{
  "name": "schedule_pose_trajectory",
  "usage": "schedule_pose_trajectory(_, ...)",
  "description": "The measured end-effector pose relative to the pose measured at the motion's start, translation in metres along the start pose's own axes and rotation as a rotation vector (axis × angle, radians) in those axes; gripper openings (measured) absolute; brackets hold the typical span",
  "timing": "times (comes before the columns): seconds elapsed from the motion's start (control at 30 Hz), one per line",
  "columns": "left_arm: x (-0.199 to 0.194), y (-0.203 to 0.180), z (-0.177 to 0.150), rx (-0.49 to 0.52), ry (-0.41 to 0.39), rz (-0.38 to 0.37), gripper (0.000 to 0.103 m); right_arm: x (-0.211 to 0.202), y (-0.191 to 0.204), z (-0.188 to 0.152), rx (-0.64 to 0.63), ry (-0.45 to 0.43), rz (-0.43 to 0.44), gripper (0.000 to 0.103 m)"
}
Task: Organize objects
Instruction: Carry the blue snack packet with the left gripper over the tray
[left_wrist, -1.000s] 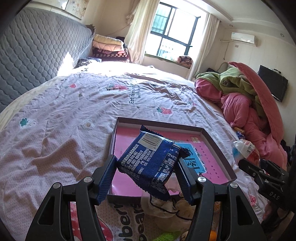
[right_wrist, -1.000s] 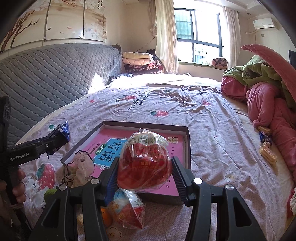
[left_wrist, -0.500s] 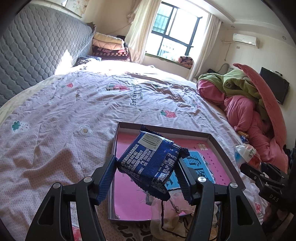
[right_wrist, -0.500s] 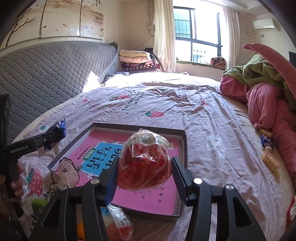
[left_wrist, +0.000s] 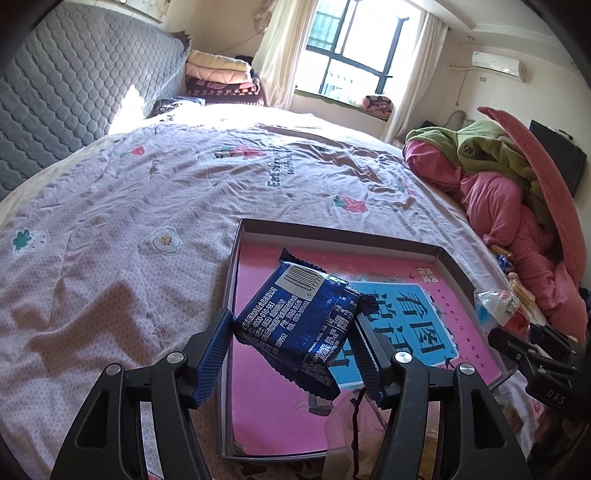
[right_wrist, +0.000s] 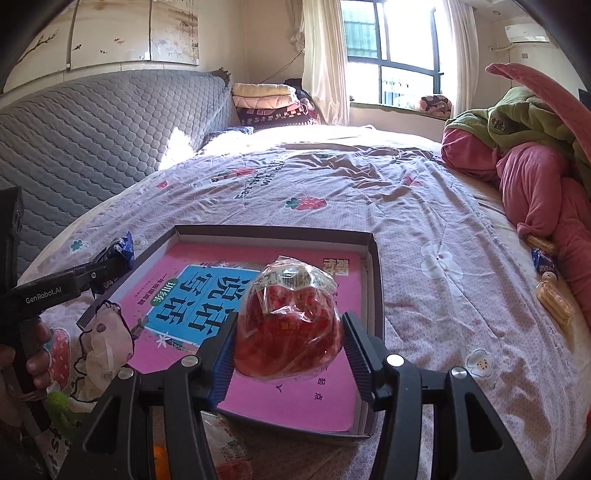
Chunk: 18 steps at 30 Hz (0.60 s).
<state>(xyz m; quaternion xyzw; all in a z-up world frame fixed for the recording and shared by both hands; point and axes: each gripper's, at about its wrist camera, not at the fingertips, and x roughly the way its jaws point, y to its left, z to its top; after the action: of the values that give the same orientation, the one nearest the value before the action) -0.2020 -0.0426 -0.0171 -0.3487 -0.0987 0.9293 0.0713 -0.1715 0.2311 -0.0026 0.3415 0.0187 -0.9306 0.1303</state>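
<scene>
My left gripper (left_wrist: 295, 354) is shut on a blue snack packet (left_wrist: 299, 321) and holds it above the near left part of a shallow grey box (left_wrist: 332, 227) lined with a pink and blue book. My right gripper (right_wrist: 290, 347) is shut on a clear bag of red sweets (right_wrist: 288, 325) and holds it above the same box (right_wrist: 273, 230), near its front right. The left gripper with its packet (right_wrist: 120, 253) shows at the left of the right wrist view. The right gripper with its bag (left_wrist: 498, 306) shows at the right of the left wrist view.
The box lies on a bed with a lilac flowered cover (left_wrist: 147, 206). A small drawstring pouch (right_wrist: 109, 332) lies at the box's front left corner. Snack packs (right_wrist: 554, 299) lie at the right by a pink quilt heap (right_wrist: 535, 177). A grey padded headboard (right_wrist: 92, 122) stands at the left.
Both grippers have moved forward over the box with their loads still held. The box now fills more of both views and the items in front of it have slid out of the bottom.
</scene>
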Motion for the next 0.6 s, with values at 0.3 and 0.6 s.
schedule_pose_trajectory(0.3,0.010,-0.006,-0.012,0.028,0.070,-0.006,0.065,0.015,-0.002,-0.009,-0.001,0.056,-0.010,0.055)
schedule_pose_trajectory(0.6,0.018,-0.015,-0.021,0.062,0.137,-0.012,0.065,0.018,0.002,-0.012,-0.013,0.070,-0.012,0.055)
